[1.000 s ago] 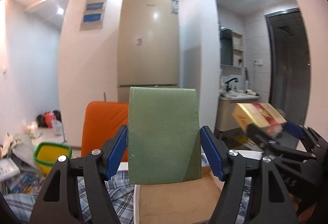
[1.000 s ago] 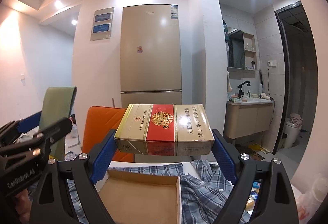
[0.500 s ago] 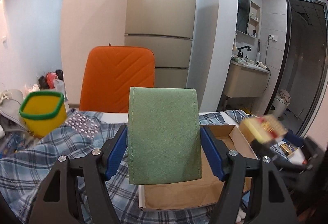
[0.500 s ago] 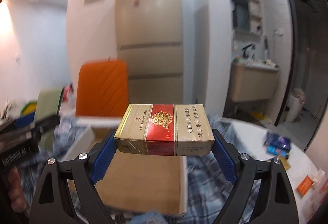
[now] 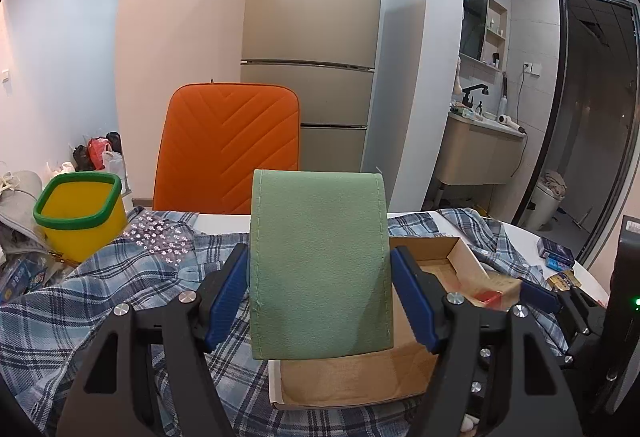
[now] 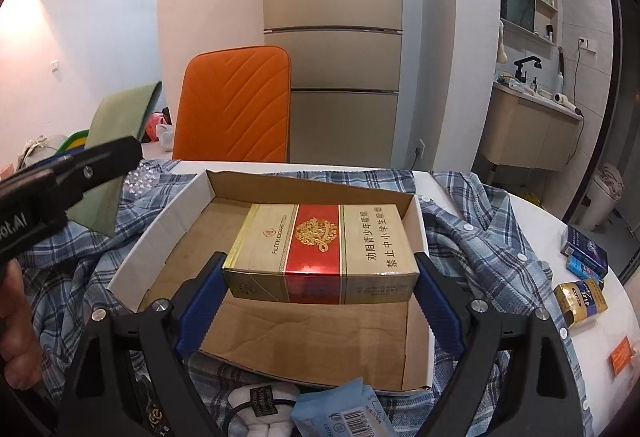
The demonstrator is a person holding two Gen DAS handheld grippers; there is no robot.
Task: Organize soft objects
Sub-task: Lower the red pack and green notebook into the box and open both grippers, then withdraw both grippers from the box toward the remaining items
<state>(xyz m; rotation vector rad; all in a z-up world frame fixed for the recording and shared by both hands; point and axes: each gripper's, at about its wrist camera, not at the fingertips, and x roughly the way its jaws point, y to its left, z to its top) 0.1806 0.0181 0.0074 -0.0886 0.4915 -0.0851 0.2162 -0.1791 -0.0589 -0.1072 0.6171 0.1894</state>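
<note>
My left gripper [image 5: 319,291] is shut on a green soft pouch [image 5: 320,269], held upright just left of and above the open cardboard box [image 5: 460,251]. The pouch also shows at the left of the right wrist view [image 6: 120,117]. My right gripper [image 6: 320,289] is shut on a gold and red cigarette carton [image 6: 320,253], held low inside the cardboard box [image 6: 168,221], over its brown floor. The right gripper shows at the right of the left wrist view [image 5: 532,297].
A blue plaid shirt [image 5: 100,297] covers the white table [image 6: 600,337]. A yellow tub with a green rim [image 5: 80,213] stands at the left. An orange chair [image 5: 228,149] is behind. Small packs [image 6: 582,277] lie at the right; a blue packet [image 6: 340,413] and white plush [image 6: 264,409] lie near.
Both grippers have tilted down and lowered toward the table. The right gripper has brought the carton down into the cardboard box. The left gripper still holds the pouch beside the box.
</note>
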